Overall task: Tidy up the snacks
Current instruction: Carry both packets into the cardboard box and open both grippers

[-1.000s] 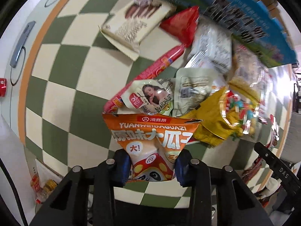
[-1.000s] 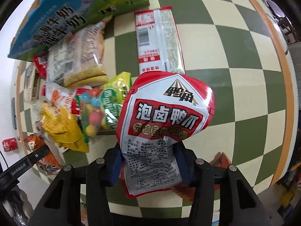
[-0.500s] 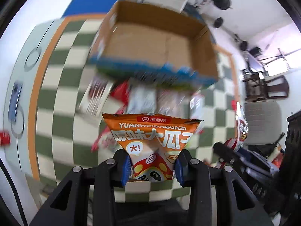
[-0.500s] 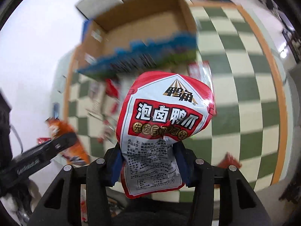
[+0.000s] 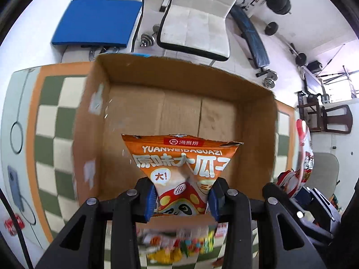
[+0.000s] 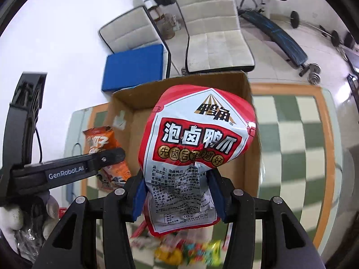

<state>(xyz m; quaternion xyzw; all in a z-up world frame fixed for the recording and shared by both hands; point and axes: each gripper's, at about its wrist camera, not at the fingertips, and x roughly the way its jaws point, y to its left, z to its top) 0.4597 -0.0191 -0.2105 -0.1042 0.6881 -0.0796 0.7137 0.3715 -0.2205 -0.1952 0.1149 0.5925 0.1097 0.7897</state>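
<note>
Left gripper [image 5: 181, 198]: black two-finger tool with blue pads, clamped on the lower end of an orange foil snack packet with white lettering [image 5: 182, 163]; the packet stands upward from the pads, in front of the open box.
Right gripper [image 6: 177, 198]: same build, blue pads pressed on the lower, printed end of a puffy red-and-white plastic snack bag with black characters [image 6: 197, 143]; the bag's bulging top hides much of the box interior.
Brown corrugated cardboard box [image 5: 179, 98]: open at the top, standing on the tabletop toward its far edge; its floor shows bare cardboard in the left wrist view; pale label scraps cling to its left inner wall.
Tabletop [image 5: 51, 134]: green-and-cream chequered cloth with an orange border.
Loose pile of mixed snack packets [image 6: 193, 253]: blurred, yellow, green and red, lying on the tabletop on the near side of the box, below both grippers.
Left gripper in the right wrist view [image 6: 107, 157]: seen from the side at the box's left wall, with the orange packet in its pads.
White-gloved hand [image 6: 13, 219]: at the lower left edge, holding the left tool.
Background: two white padded chairs [image 6: 215, 29], a blue flat cushion [image 5: 96, 22], a dark weight bench [image 6: 276, 38] on a pale floor.
</note>
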